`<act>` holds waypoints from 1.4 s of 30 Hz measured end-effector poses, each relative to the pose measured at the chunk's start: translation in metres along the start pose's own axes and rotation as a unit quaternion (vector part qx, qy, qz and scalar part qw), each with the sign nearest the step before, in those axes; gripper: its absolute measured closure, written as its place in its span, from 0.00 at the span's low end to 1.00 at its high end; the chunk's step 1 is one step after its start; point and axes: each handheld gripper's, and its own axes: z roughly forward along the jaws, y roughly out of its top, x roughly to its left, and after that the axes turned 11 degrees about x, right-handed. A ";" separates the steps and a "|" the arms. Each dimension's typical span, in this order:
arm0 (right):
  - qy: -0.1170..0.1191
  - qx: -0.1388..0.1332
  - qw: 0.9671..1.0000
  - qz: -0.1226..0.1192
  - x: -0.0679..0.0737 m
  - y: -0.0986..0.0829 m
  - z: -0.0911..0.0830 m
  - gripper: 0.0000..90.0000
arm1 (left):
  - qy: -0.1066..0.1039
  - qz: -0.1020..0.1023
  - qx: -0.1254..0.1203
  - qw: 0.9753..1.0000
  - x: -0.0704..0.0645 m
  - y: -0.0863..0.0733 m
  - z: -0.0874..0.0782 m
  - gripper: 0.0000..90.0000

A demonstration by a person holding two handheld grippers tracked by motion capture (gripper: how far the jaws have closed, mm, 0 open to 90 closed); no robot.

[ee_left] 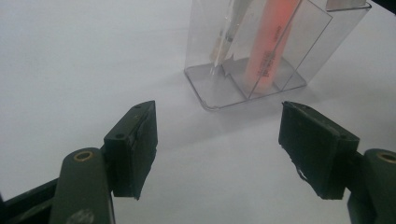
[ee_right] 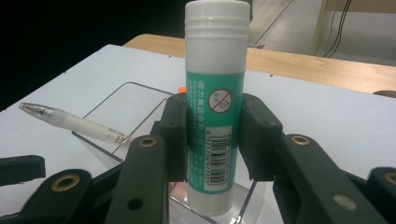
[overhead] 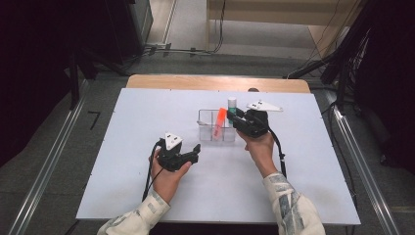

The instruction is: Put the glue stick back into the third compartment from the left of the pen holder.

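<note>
Item: glue stick [ee_right: 214, 107], white body with green label and white cap, held upright. It is clamped at mid-height between the two black jaws of the right gripper [ee_right: 214, 140], both pads pressed against the label. In the high view the glue stick [overhead: 232, 108] is seen at the right end of the clear organiser [overhead: 205, 119], with the right gripper [overhead: 238, 120] held against that end by the person's right hand [overhead: 258, 145]. Its lower end is seen inside the clear wall of the organiser [ee_right: 116, 100] in the right gripper view; whether it rests on the floor of the compartment cannot be told.

Item: clear organiser [ee_left: 285, 65], transparent plastic, divided into compartments, placed on the white table [overhead: 147, 142] past its centre.

Item: orange marker [ee_left: 273, 42], stood tilted in a middle compartment; its orange top [overhead: 221, 116] is seen leaning to the right, above the rim.

Item: pen [ee_right: 74, 122], translucent barrel with clear tip, leaned over the rim of the organiser.

Item: left gripper [ee_left: 217, 144], held low above the table by the left hand [overhead: 169, 177], jaws spread wide with nothing between them, pointed at the organiser, near it but apart. In the high view the left gripper [overhead: 195, 152] is found to the left of and nearer than the organiser.
</note>
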 end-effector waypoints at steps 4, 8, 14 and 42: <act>-0.002 0.006 1.000 0.001 -0.001 -0.002 0.006 0.71 | 0.000 0.001 0.002 1.000 0.000 0.000 0.000 0.32; -0.001 0.012 1.000 0.005 -0.001 -0.003 0.010 0.71 | -0.001 0.000 0.000 1.000 0.001 0.000 0.000 0.32; -0.003 0.023 1.000 0.004 -0.002 -0.006 0.012 0.70 | -0.001 -0.001 0.000 1.000 0.001 0.000 0.000 0.32; -0.002 0.024 1.000 -0.007 -0.003 -0.014 0.004 0.54 | -0.001 -0.007 0.003 1.000 0.003 0.000 0.001 0.32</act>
